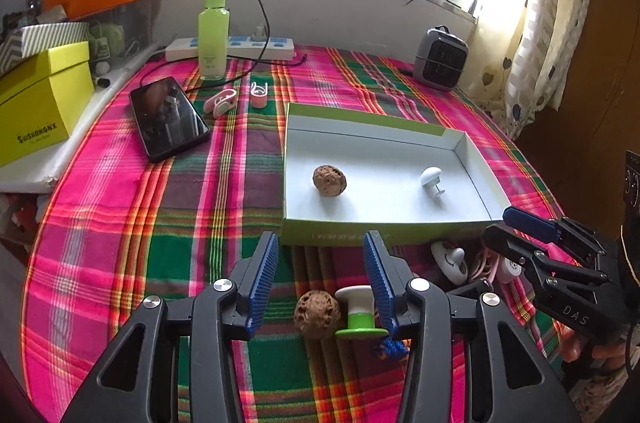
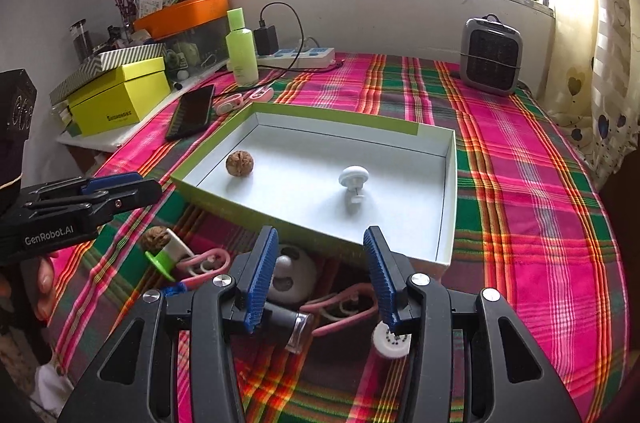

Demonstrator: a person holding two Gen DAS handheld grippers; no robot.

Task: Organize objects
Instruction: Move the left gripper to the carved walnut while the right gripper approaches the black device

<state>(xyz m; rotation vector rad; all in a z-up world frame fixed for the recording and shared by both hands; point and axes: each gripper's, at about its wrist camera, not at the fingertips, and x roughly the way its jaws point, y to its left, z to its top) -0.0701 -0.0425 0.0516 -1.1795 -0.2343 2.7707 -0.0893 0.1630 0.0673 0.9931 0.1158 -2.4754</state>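
The sorting into the tray (image 2: 448, 183) looks partly done: a walnut (image 2: 239, 163) and a white knob (image 2: 353, 179) already lie apart on its floor, while a small heap of things waits on the desk (image 2: 540, 183) just outside the tray's near wall, toward the near edge. The step in hand seems to be picking the next piece from that heap. The left gripper (image 1: 322, 283) hangs over a second walnut (image 1: 318, 315) and a green-and-white spool (image 1: 358, 313), which touch each other; its fingers (image 1: 264, 279) stand well apart and hold nothing, with the spool close against the inner side of the right one. The right gripper (image 2: 320, 275) is likewise spread and empty above a round white piece (image 2: 289, 273), pink clips (image 2: 344, 307), a small clear-ended vial (image 2: 294, 329) and a white perforated cap (image 2: 390, 341). Since the walnut and spool sit together, the next move likely calls for centring on one alone before closing, then lifting it over the tray's wall. The left view shows the spool and walnut between its fingers, and a phone (image 1: 168, 119), a green bottle (image 1: 214, 31) and two more pink clips (image 1: 236, 99) toward the far left; the right view alone shows the vial and the perforated cap plainly, and how the pink clips tangle.
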